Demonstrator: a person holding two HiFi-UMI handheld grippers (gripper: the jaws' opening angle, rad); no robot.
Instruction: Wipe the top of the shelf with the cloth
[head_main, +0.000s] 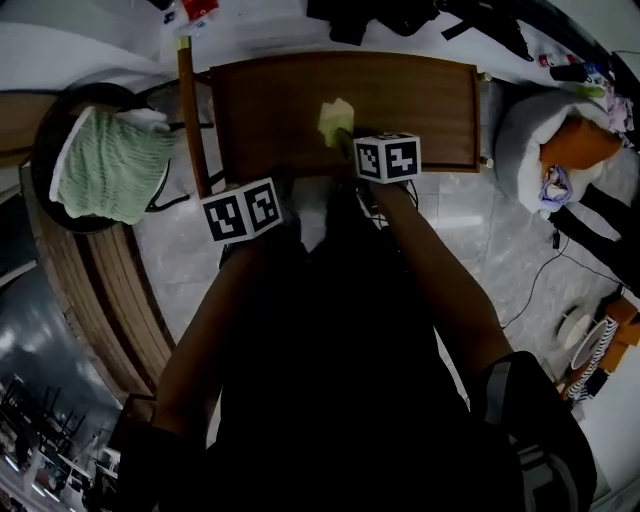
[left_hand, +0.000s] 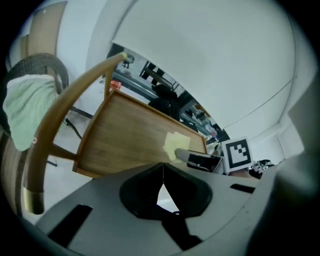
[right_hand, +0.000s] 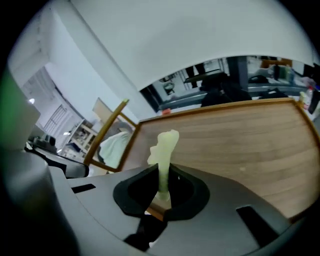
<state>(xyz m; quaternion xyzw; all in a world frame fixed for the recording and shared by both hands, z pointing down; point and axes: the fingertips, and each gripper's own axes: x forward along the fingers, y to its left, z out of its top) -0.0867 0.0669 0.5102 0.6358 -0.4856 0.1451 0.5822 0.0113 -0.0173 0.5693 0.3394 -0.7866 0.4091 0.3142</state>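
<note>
The wooden shelf top (head_main: 400, 95) lies ahead of me, also seen in the left gripper view (left_hand: 130, 135) and the right gripper view (right_hand: 240, 145). A pale yellow-green cloth (head_main: 335, 120) stands up from my right gripper (head_main: 345, 140), which is shut on it (right_hand: 162, 150) over the shelf's near edge. The cloth (left_hand: 175, 145) shows beside the right gripper in the left gripper view. My left gripper (left_hand: 162, 167) is shut with nothing in it, held off the shelf's near left corner, under its marker cube (head_main: 242, 209).
A wooden chair (head_main: 185, 120) stands left of the shelf. A round basket (head_main: 50, 130) holds a green towel (head_main: 105, 165). At the right lie a white cushion (head_main: 530, 130) with an orange thing, cables on the tiled floor (head_main: 520, 250), and dark clutter behind the shelf.
</note>
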